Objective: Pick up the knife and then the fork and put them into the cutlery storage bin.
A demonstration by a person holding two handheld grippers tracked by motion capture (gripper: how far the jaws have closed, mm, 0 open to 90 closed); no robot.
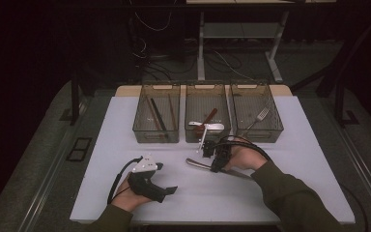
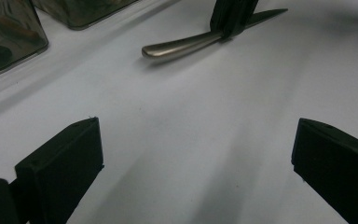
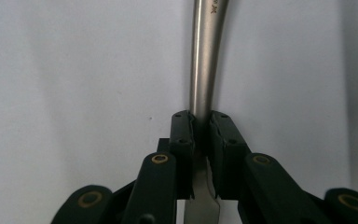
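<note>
The right gripper (image 1: 211,157) pinches a knife (image 1: 199,165) lying on the table (image 1: 290,183), just in front of three bins (image 1: 207,118). The left gripper (image 1: 166,191) stands wide apart, holding nothing.

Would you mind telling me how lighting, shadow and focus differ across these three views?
High view: dim, the room behind nearly black, the white table lit brightest. Left gripper view: soft streaky shadows on the table, a dark shadow under the knife, near jaws slightly soft. Right gripper view: even light, a bright streak of glare along the knife handle, a shadow band at the right edge.
</note>
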